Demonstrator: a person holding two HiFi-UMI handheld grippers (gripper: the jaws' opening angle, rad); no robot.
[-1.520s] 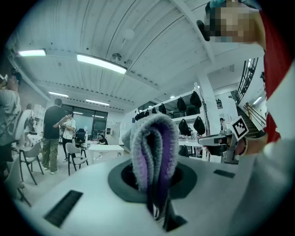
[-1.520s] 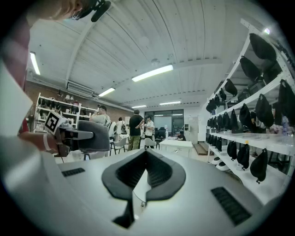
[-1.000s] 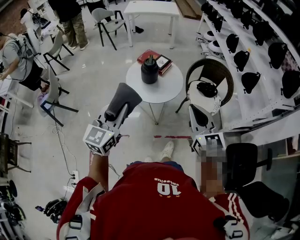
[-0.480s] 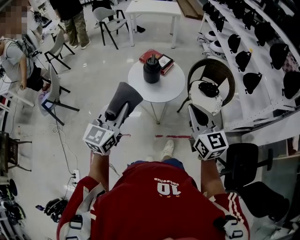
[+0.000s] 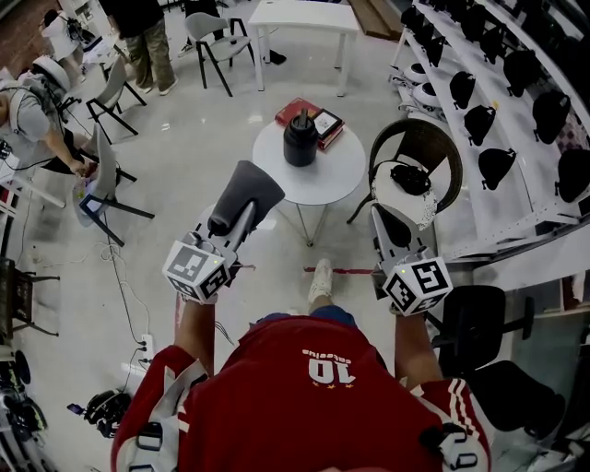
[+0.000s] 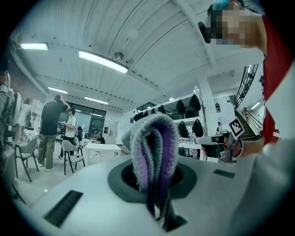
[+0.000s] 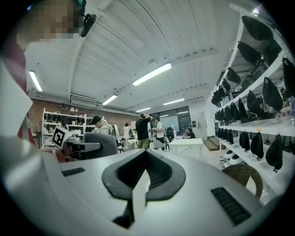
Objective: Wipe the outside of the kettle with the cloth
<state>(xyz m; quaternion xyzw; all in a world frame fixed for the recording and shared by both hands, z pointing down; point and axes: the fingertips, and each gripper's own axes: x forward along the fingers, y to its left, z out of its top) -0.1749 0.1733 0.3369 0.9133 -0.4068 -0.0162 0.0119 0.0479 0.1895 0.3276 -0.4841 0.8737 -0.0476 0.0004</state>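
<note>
A black kettle stands on a small round white table ahead of me. My left gripper is shut on a folded grey and purple cloth, held well short of the table at its near left. In the left gripper view the cloth sticks up between the jaws and hides the kettle. My right gripper is shut with nothing in it, near the table's right side, and the right gripper view shows its jaws together. The kettle is not in either gripper view.
Red books lie behind the kettle on the table. A wicker chair holding a black headset stands to the right, below shelves of black bags. Chairs, people and floor cables are at the left. A white table stands beyond.
The person's foot has stepped forward towards the table. The right gripper has lifted slightly; the left gripper and its cloth stay about where they were.
</note>
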